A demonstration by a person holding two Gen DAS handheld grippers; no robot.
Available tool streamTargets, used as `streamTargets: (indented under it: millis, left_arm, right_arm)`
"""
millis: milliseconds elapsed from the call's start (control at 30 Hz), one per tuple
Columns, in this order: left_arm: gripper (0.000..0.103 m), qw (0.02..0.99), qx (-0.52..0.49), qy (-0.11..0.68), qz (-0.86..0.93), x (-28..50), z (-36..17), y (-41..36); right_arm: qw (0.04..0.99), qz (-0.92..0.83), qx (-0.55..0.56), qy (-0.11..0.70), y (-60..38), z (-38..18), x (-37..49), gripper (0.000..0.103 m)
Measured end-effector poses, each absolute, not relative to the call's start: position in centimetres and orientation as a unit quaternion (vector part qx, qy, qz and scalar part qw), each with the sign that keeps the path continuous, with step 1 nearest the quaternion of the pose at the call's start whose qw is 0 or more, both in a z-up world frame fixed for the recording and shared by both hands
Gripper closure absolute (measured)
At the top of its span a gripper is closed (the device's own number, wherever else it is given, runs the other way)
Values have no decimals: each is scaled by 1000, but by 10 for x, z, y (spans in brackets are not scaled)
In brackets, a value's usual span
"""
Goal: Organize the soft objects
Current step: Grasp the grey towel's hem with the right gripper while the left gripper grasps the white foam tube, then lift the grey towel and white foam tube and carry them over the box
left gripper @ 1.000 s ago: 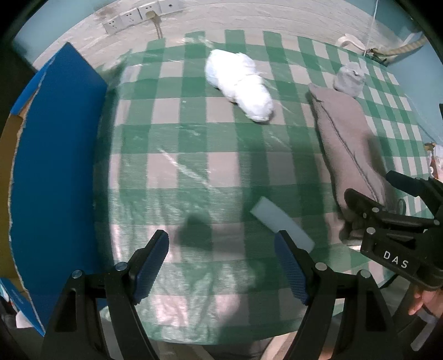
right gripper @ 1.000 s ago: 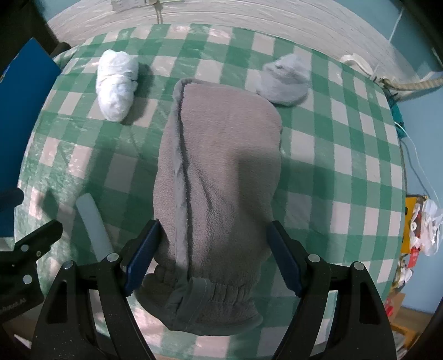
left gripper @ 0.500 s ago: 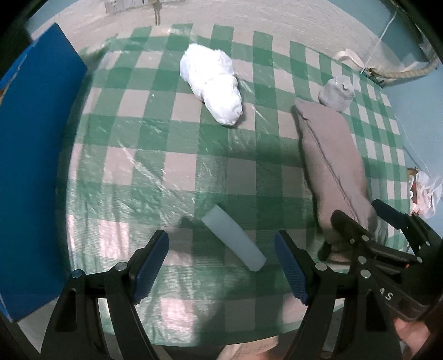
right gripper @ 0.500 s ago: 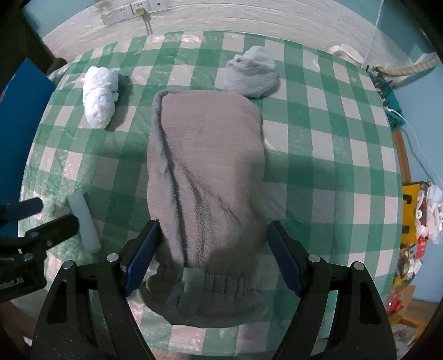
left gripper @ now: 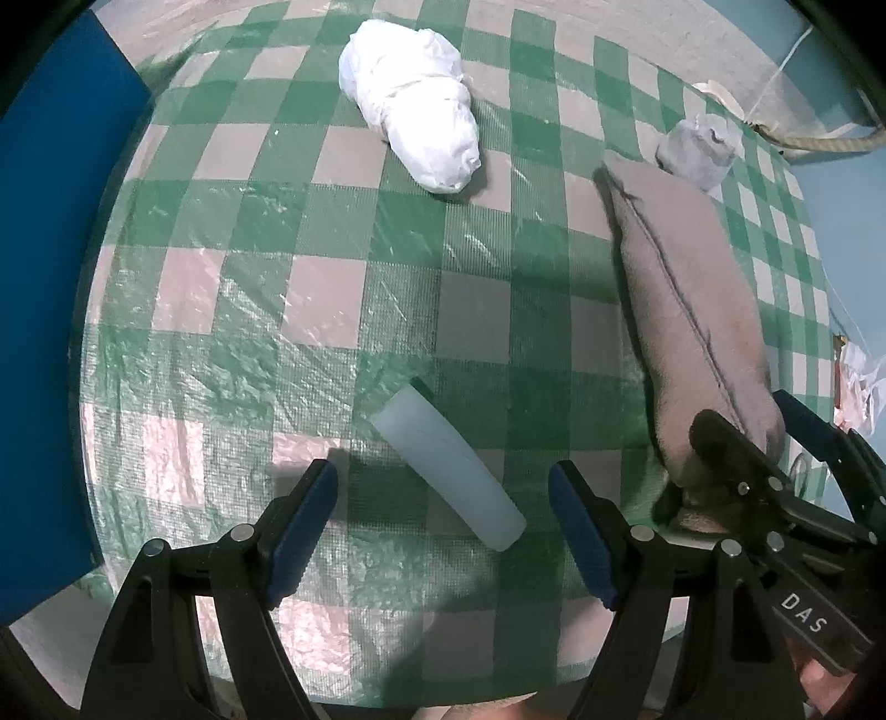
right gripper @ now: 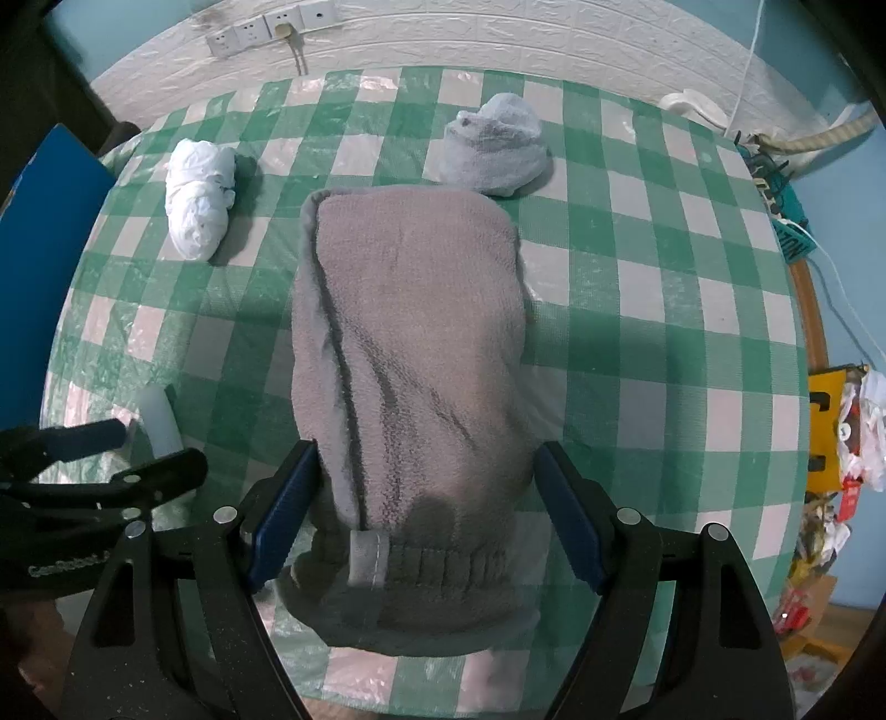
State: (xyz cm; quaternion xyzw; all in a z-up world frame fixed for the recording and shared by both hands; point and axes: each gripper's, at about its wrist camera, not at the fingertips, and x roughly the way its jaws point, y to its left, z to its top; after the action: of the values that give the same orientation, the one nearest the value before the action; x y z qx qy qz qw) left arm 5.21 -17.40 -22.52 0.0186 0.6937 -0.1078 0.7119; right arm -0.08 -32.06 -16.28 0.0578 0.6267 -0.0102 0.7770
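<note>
A grey fleece mitten (right gripper: 410,354) lies lengthwise on the green checked tablecloth (right gripper: 653,310); it also shows in the left wrist view (left gripper: 692,299). My right gripper (right gripper: 423,515) is open, its fingers on either side of the mitten's cuff end. A pale blue foam block (left gripper: 446,465) lies just ahead of my open left gripper (left gripper: 443,526), between its fingers. A white bundled cloth (left gripper: 412,122) lies at the far side, also in the right wrist view (right gripper: 199,202). A pale grey bundle (right gripper: 495,147) sits beyond the mitten.
A blue cardboard box (left gripper: 50,310) stands along the table's left edge. A wall with a power strip (right gripper: 271,27) is behind the table. Cables and a rope (right gripper: 797,144) lie at the far right. Clutter (right gripper: 847,432) sits off the right edge.
My left gripper has moved forward and right, so the foam block now lies between its fingers. The right gripper has pulled back a little and up over the mitten's cuff.
</note>
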Motion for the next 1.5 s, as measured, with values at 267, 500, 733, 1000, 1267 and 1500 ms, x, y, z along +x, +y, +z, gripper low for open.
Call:
streamTargets:
  millis: [267,500,733,1000,1267,1500]
  left_arm:
    - [70,716,34,687,-121,52,-226,-187]
    - [88,720,30,680,-138,55,-224,-187]
    - [90,725,30,670,-156,47,-206,-176]
    - [90,741,48,650,-164,44,-185,-165]
    - [90,761,69,626,-157,35,-162,-161]
    - [90,780,84,602,-151,34,-144,-150]
  right_arm:
    - [783,-7,49,620,-314,-168,1,24]
    - [776,-2,32,630,-300,-184,5,24]
    - [775,13,35,631,-289,-192,1,34]
    - [779,36,70,622,-285,-183,-1,71]
    - [793,44,72,603,-281,-160,-4,72]
    - [809,51,70,581,-278,-129,-9,72]
